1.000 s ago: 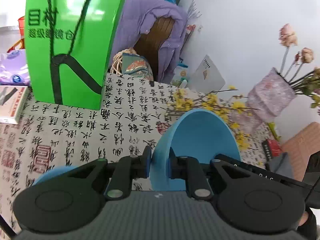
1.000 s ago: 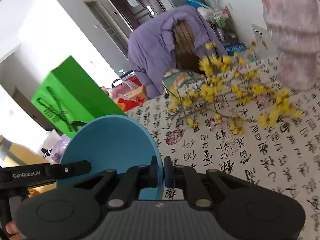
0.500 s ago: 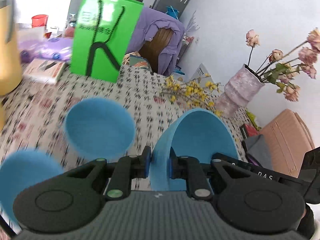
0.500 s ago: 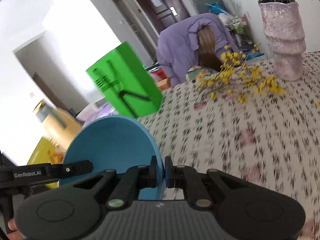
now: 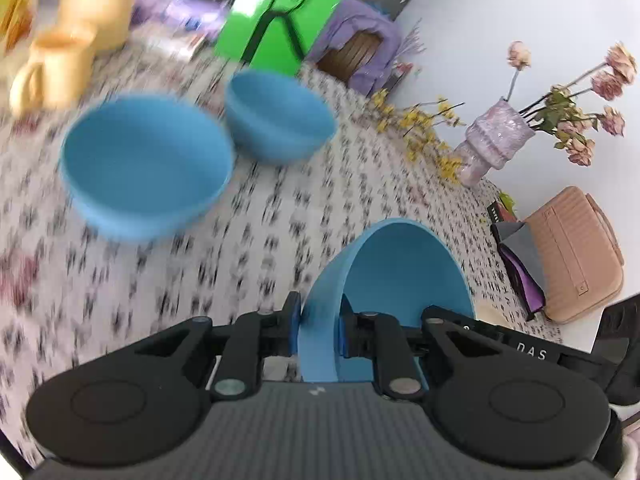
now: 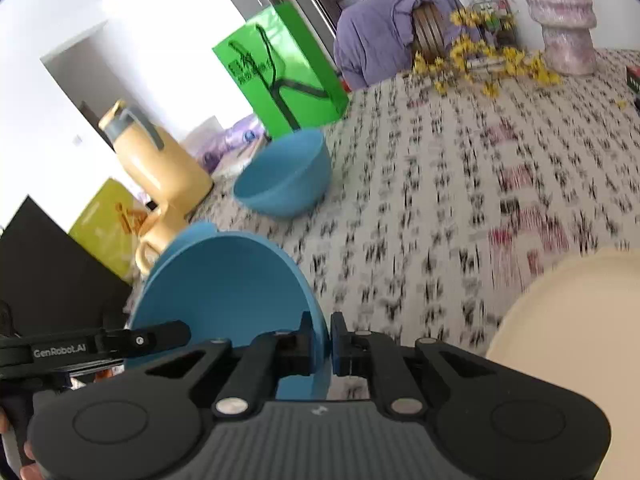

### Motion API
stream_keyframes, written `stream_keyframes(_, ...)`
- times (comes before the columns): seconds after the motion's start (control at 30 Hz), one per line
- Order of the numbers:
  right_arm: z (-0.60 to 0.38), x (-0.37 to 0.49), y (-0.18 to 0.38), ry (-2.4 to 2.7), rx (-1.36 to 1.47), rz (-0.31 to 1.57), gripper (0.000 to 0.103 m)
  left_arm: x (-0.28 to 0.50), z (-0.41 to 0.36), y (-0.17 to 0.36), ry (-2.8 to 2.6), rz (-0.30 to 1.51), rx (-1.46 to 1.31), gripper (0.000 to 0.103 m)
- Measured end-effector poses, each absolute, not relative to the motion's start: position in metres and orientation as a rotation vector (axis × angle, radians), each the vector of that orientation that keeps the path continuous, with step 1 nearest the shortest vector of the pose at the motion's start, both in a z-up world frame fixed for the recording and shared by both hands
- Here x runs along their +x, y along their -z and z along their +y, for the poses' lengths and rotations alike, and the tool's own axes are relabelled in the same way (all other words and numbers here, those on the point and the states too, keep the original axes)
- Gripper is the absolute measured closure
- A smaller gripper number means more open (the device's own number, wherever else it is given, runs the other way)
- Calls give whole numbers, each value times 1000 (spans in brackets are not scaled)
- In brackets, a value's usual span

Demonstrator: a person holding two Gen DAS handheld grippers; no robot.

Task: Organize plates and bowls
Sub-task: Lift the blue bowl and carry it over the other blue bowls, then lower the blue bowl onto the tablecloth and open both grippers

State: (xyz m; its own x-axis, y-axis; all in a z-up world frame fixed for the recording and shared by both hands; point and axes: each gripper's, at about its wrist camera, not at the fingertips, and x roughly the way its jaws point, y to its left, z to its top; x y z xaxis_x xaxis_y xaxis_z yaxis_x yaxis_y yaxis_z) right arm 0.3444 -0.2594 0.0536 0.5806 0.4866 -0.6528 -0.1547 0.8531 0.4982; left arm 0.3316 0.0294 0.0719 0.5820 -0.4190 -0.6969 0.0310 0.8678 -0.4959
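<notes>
In the left wrist view, the left hand-held gripper (image 5: pixel 318 330) is pinched on the rim of a blue bowl (image 5: pixel 394 280), one pad on the outer wall and one inside, so the jaws stand only as far apart as the wall is thick. The held bowl is tipped on edge above the table (image 5: pixel 260 240), its hollow facing right. Two more blue bowls sit upright on the patterned cloth: a near bowl (image 5: pixel 144 164), blurred, and a far bowl (image 5: pixel 280 114) just beyond it, close but seemingly apart. Behind them stand a yellow jug (image 5: pixel 76 44), a green bag (image 5: pixel 280 20) and a pink vase (image 5: pixel 494 144) of flowers. Half a second ago only one bowl and part of another showed, lower in the picture; now both lie in full sight and the jug has come into view on the left.

In the right wrist view, the right hand-held gripper (image 6: pixel 320 340) is clamped on the opposite rim of the same blue bowl (image 6: pixel 224 292), jaws nearly together on the thin wall. The left tool's arm (image 6: pixel 100 346) shows across the bowl. One bowl on the table (image 6: pixel 286 176) sits ahead, near the jug (image 6: pixel 160 160). A cream plate (image 6: pixel 580 340) now fills the lower right, where earlier only cloth showed.
</notes>
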Motion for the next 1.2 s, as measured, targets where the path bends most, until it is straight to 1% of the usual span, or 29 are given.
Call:
stream_keyframes(0.23, -251, 315, -43, -378, 378, 852, 88, 322, 38, -37, 295, 979, -525, 86)
stream_keyframes(0.4, -252, 313, -28, -378, 406, 877, 87, 327, 43, -24, 281, 992, -558, 86)
stream_keyframes(0.47, -251, 313, -23, -375, 414, 879, 87, 329, 45, -22, 274, 990, -569, 84)
stream_keyframes(0.5, -251, 314, -21, -370, 423, 877, 83, 329, 46, -22, 273, 989, -569, 79)
stream_keyframes(0.53, -251, 315, -20, -365, 431, 877, 74, 329, 47, -22, 268, 983, -569, 69)
stream_keyframes(0.57, -251, 316, -19, -363, 435, 877, 68, 329, 49, -23, 259, 973, -566, 64)
stream_keyframes(0.6, -251, 317, -19, -363, 434, 873, 58, 328, 51, -25, 253, 959, -560, 52)
stream_keyframes(0.63, -251, 316, -19, -359, 430, 863, 52, 326, 52, -27, 252, 941, -550, 46)
stream_keyframes(0.7, -250, 314, -22, -355, 421, 834, 46, 322, 53, -33, 254, 902, -522, 42)
stream_keyframes(0.77, -248, 311, -26, -351, 398, 805, 43, 316, 52, -38, 249, 864, -482, 35)
stream_keyframes(0.83, -246, 305, -30, -338, 355, 768, 35, 308, 51, -43, 241, 831, -443, 28)
stream_keyframes(0.87, -244, 302, -33, -332, 332, 750, 32, 303, 50, -45, 238, 810, -418, 26)
stream_keyframes(0.93, -243, 293, -38, -317, 294, 704, 23, 293, 48, -51, 234, 765, -366, 21)
stream_keyframes(0.97, -242, 289, -40, -311, 280, 684, 21, 287, 47, -53, 233, 736, -345, 20)
stream_keyframes(1.07, -242, 270, -47, -291, 225, 613, 20, 263, 47, -63, 216, 620, -283, 13)
stream_keyframes(1.1, -242, 262, -49, -280, 205, 584, 17, 255, 47, -65, 199, 576, -267, 9)
stream_keyframes(1.13, -242, 254, -51, -268, 186, 552, 13, 245, 47, -67, 169, 524, -250, 4)
stream_keyframes(1.2, -243, 236, -54, -247, 158, 492, 11, 223, 46, -70, 110, 417, -200, 3)
